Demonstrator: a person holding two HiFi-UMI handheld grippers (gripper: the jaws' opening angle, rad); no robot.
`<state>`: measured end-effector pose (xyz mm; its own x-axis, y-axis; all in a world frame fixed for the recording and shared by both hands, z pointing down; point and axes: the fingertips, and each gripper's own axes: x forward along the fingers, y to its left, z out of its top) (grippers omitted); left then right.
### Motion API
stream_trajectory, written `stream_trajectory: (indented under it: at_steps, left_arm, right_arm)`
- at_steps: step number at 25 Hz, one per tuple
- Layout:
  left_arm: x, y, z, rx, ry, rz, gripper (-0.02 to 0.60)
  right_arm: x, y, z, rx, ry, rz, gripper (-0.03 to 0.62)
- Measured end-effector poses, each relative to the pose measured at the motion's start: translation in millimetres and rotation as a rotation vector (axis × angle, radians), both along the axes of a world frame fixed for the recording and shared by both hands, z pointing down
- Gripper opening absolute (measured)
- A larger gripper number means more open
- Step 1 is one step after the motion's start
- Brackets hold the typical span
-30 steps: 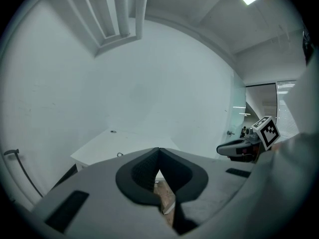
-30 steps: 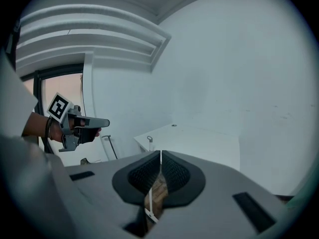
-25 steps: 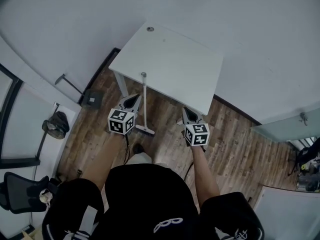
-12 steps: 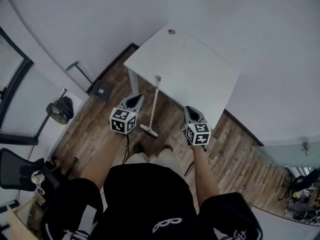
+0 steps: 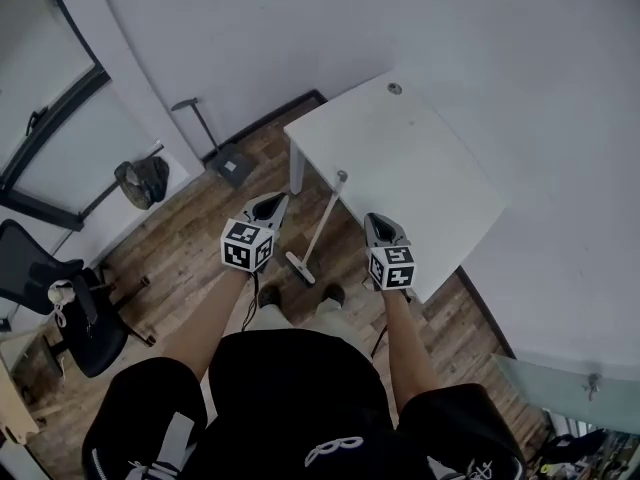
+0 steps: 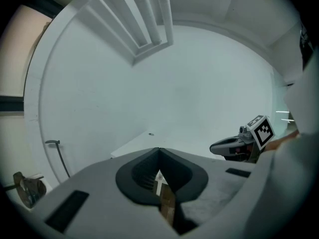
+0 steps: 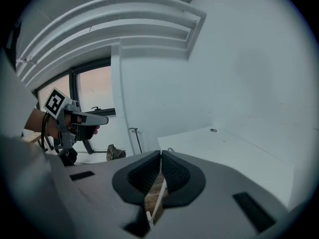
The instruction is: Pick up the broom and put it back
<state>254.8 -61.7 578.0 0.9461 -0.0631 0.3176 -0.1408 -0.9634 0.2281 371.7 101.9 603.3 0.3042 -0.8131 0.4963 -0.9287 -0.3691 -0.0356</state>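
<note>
A white broom (image 5: 322, 223) leans against the front edge of the white table (image 5: 420, 168). Its head rests on the wood floor and its handle top sits at the table's edge. My left gripper (image 5: 268, 206) hovers just left of the broom handle, shut and empty. My right gripper (image 5: 376, 224) hangs over the table's near edge, right of the handle, also shut with nothing in it. In the right gripper view a strip of the broom handle (image 7: 158, 203) shows below the closed jaws. The left gripper (image 7: 94, 118) shows there at the left.
A long-handled dustpan (image 5: 230, 164) stands against the wall at the left. A dark bag (image 5: 145, 180) and a black office chair (image 5: 75, 303) lie further left. The wall runs close behind the table. My feet stand right behind the broom head.
The view has swung left: table and broom have slid rightward in the head view, and the chair and bag have come into it. Both grippers moved along, still shut. The broom has not moved.
</note>
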Motion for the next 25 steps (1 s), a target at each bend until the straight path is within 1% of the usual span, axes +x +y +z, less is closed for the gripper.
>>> stream_trajectory:
  at_steps: [2,4,7,11,13,14,16,21,25]
  left_arm:
    - [3,4,4,0.003,-0.011,-0.029,0.017]
    - [11,12,7,0.019,-0.021,-0.038,0.017]
    - [22,22,7,0.026,-0.022,-0.071,0.017]
    - [25,29,9,0.022,-0.027,-0.126,0.017]
    - [24,30,14,0.025,-0.037,-0.154,0.018]
    - [24,31,16,0.025,-0.042,-0.169,0.017]
    - [24,32,19,0.025,-0.048,-0.197,0.017]
    - [26,36,28,0.027,-0.058,-0.253,0.017]
    - [29,31,36,0.027,-0.068,-0.307,0.017]
  right_arm:
    - [7,-7,3,-0.005,-0.013,-0.048,0.026]
    - [14,-11,11,-0.021,-0.032,-0.098,0.026]
    - [23,-14,25,-0.038,-0.06,-0.165,0.028]
    - [28,-19,35,-0.018,-0.101,-0.242,0.038]
    - [27,-24,41,-0.014,-0.125,-0.293,0.203]
    - [28,-26,45,-0.023,-0.13,-0.315,0.213]
    - [31,-30,53,-0.046,-0.126,-0.35,0.216]
    - [45,-45,76,-0.1,-0.077,-0.432,0.216]
    - [60,-64,88,-0.102,-0.083,-0.462,0.216]
